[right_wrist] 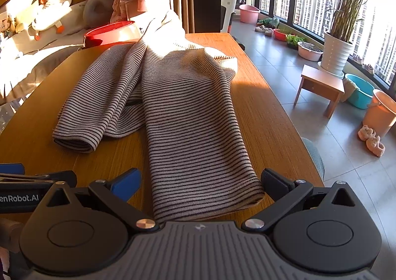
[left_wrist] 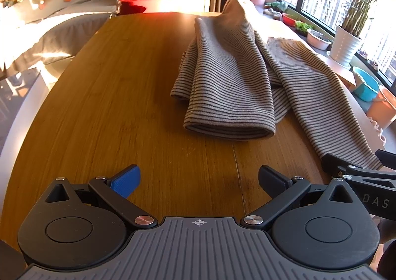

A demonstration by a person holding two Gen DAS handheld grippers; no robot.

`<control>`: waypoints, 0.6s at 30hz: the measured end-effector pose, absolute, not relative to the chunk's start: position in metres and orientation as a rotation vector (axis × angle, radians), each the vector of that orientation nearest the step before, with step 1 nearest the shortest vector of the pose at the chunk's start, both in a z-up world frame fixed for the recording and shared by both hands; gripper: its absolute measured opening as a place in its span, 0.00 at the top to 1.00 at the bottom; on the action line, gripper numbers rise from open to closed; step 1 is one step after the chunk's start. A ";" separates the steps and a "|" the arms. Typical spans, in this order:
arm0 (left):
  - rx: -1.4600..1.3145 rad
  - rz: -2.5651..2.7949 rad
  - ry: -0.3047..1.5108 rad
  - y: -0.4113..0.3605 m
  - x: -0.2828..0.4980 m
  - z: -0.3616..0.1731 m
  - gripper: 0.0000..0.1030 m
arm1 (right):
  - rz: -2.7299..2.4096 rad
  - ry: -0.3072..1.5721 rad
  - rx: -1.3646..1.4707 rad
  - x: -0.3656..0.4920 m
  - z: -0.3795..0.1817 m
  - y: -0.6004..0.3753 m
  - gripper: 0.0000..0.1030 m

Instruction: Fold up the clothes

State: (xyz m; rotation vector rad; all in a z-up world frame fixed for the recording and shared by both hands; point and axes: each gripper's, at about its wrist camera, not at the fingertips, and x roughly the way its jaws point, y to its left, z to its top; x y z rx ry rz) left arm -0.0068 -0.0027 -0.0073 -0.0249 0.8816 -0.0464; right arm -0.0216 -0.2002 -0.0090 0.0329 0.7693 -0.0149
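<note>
— Nearest, what is seen?
— The left gripper (left_wrist: 199, 182) is held spread apart over bare wooden table (left_wrist: 111, 106). The right gripper (right_wrist: 200, 184) is also spread wide, with the near hem of the striped garment (right_wrist: 188, 119) lying between its fingers, unclamped.
— And farther off?
— The garment is stretched toward the far edge, where a red basin (right_wrist: 109, 32) is seen.

From my left gripper's camera, the letters "DAS" show in pale print on the black side of my right gripper (left_wrist: 356, 171), cut off by the frame edge. From my right gripper's camera, "enRobot.AI" stands in white on the black body of my left gripper (right_wrist: 37, 178), its beginning cropped away.
</note>
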 end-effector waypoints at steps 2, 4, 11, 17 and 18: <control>-0.027 -0.048 0.883 -0.002 -0.007 -0.007 0.00 | -0.015 0.770 0.032 -0.022 -0.009 -0.200 0.00; -0.028 -0.048 0.885 -0.001 -0.006 -0.007 0.00 | -0.014 0.771 0.031 -0.021 -0.009 -0.200 0.00; -0.029 -0.049 0.885 -0.001 -0.005 -0.007 0.00 | -0.014 0.774 0.027 -0.021 -0.009 -0.199 0.00; -0.027 -0.048 0.886 -0.002 -0.005 -0.007 0.00 | -0.013 0.777 0.024 -0.021 -0.010 -0.198 0.00; -0.027 -0.048 0.885 -0.002 -0.005 -0.007 0.00 | -0.013 0.778 0.024 -0.021 -0.010 -0.198 0.00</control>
